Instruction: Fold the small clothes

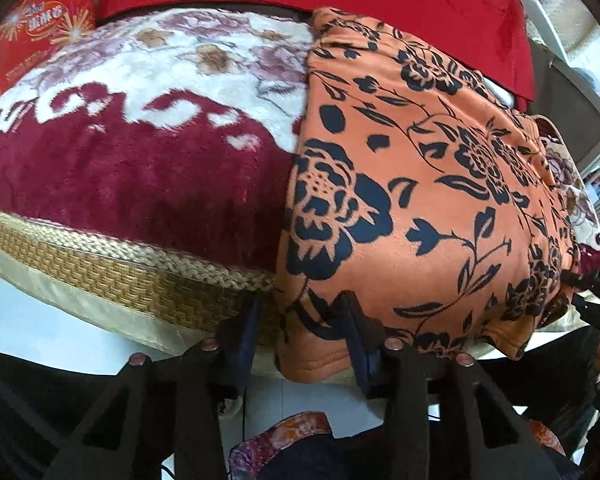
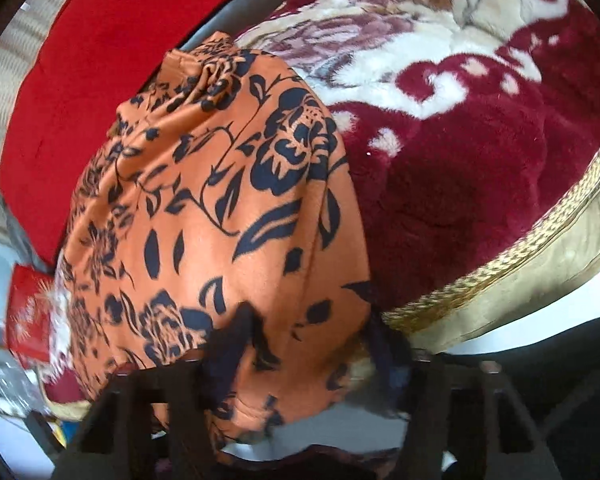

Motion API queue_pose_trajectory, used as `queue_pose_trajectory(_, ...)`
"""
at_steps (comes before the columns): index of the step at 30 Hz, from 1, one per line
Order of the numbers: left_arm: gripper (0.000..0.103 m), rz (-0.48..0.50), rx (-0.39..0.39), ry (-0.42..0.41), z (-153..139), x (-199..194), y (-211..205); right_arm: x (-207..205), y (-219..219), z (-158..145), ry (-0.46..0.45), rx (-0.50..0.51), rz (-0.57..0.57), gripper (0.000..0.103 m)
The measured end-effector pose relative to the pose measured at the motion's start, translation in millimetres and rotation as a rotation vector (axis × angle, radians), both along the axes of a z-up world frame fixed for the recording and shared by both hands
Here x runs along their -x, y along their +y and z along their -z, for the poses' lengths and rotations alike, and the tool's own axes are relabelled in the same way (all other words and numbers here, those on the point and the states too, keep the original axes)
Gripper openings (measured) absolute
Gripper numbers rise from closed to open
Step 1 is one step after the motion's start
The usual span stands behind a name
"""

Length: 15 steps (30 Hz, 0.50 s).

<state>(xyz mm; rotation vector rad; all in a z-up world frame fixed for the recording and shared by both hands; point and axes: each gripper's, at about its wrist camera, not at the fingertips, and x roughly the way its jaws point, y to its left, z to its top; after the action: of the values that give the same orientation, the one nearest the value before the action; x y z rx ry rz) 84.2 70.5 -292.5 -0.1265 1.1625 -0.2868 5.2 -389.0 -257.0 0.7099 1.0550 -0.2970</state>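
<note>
Evidently both claws, left claw [image 1: 300,320] and right claw [image 2: 303,344], straddled, half apart, the orange black-flowered garment's [image 1: 411,184] hem at the bed's near edge.

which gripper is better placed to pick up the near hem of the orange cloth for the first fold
Probably both, one per corner. The left gripper straddles the near-left corner of the orange floral cloth, the hem between its fingers. The right gripper straddles the other near corner. Neither grip is confirmed, and the right view is blurred.
</note>
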Motion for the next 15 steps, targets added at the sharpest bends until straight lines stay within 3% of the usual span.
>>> queue_pose_trajectory(2, 0.070, 0.007, 0.020, 0.024, 4.5, -0.3, -1.0, 7.5, 0.3, -0.1, 0.000, -0.012, -0.019, 0.032)
queue_pose_trajectory(5, 0.070, 0.020, 0.046, 0.037, 11.7, 1.1, -1.5, 21.3, -5.1, 0.9, -0.001, -0.036, -0.024, 0.031)
queue_pose_trajectory(7, 0.062, 0.040, 0.076, 0.046, 15.3, 2.1, -4.2, 23.9, -7.5, 5.2, 0.006, -0.092, -0.046, 0.034)
queue_pose_trajectory(8, 0.048, 0.055, 0.091, 0.052, 16.2, 2.0, -6.1, 26.3, -9.6, 6.7, 0.011, -0.113, -0.042, 0.034)
queue_pose_trajectory(9, 0.040, 0.067, 0.098, 0.057, 17.4, 1.9, -8.0, 26.7, -11.7, 9.1, 0.022, -0.134, -0.036, 0.036)
queue_pose_trajectory(10, 0.038, 0.070, 0.099, 0.054, 18.3, 0.1, -12.3, 24.9, -10.9, 10.4, 0.042, -0.140, -0.039, 0.051)
queue_pose_trajectory(11, 0.033, 0.072, 0.099, 0.051, 18.2, -2.4, -14.6, 21.5, -9.9, 10.3, 0.059, -0.146, -0.048, 0.077)
queue_pose_trajectory(12, 0.028, 0.070, 0.106, 0.053, 19.6, -3.4, -13.1, 19.3, -6.9, 13.5, 0.072, -0.155, -0.059, 0.079)
queue_pose_trajectory(15, 0.030, 0.044, 0.142, 0.081, 22.7, -6.1, -3.8, 22.7, -1.7, 14.2, 0.026, -0.172, -0.070, 0.077)
